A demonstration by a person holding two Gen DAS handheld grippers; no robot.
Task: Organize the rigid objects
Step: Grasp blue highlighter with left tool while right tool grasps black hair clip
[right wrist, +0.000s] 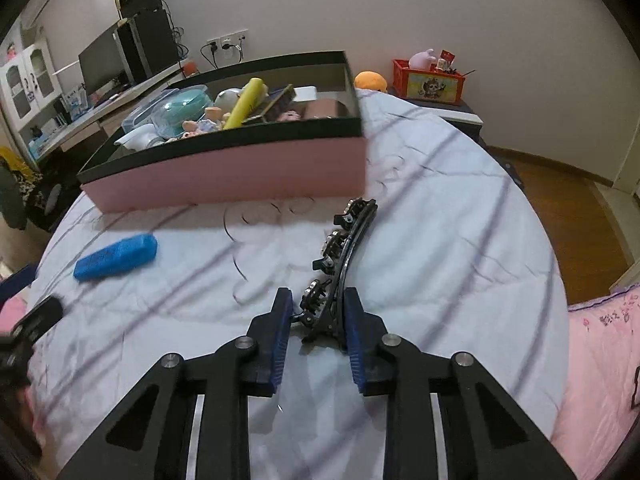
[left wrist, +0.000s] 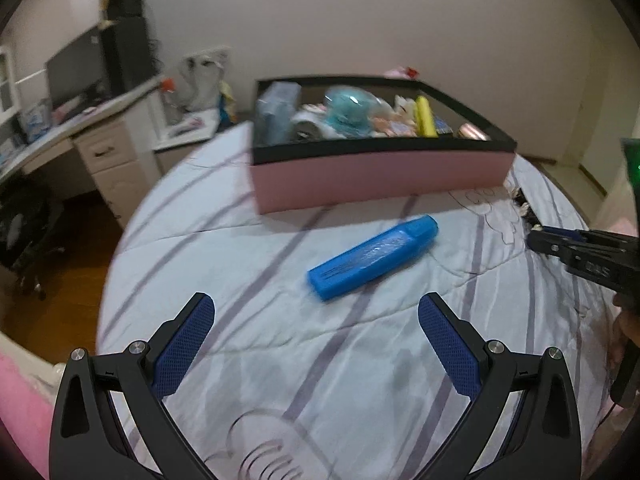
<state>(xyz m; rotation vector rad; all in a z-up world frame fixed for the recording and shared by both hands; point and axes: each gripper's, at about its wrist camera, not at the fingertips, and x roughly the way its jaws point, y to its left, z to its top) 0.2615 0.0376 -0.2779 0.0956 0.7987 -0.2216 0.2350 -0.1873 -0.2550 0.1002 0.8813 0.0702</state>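
Bedroom scene viewed from both wrist cameras. Bed (left wrist: pixel 280 360) covered by a pale blue-white quilt with grey-purple stripes and faint outline drawings; pink bedding (right wrist: pixel 600 352) along the right edge. Pink box (right wrist: pixel 248 172) with black rim standing on the quilt toward the far side, filled with mixed items: yellow cylinder (right wrist: pixel 246 102), teal lidded container (right wrist: pixel 182 110), small figurines, dark rectangular pieces. Blue plastic case (left wrist: pixel 374 257) lying flat on the quilt in front of the box, apart from it, angled diagonally. Black hair clip (right wrist: pixel 340 264), long, curved and studded with rhinestones, lying on the quilt just right of the box's near corner. Left gripper (left wrist: pixel 316 344) spread wide above the quilt, nothing between its blue pads (left wrist: pixel 184 344), short of the blue case. Right gripper (right wrist: pixel 316 332) narrowed around the near end of the hair clip, right pad against the clip, left pad very close; firm contact on that side not discernible. Beyond the bed: white desk (left wrist: pixel 92 128) with drawers and monitor (right wrist: pixel 104 60), dark speaker (right wrist: pixel 154 42), wall socket (right wrist: pixel 228 44), red crate (right wrist: pixel 432 82) with toys, orange plush (right wrist: pixel 372 80), wooden floor (right wrist: pixel 568 216), plain wall (left wrist: pixel 400 20).
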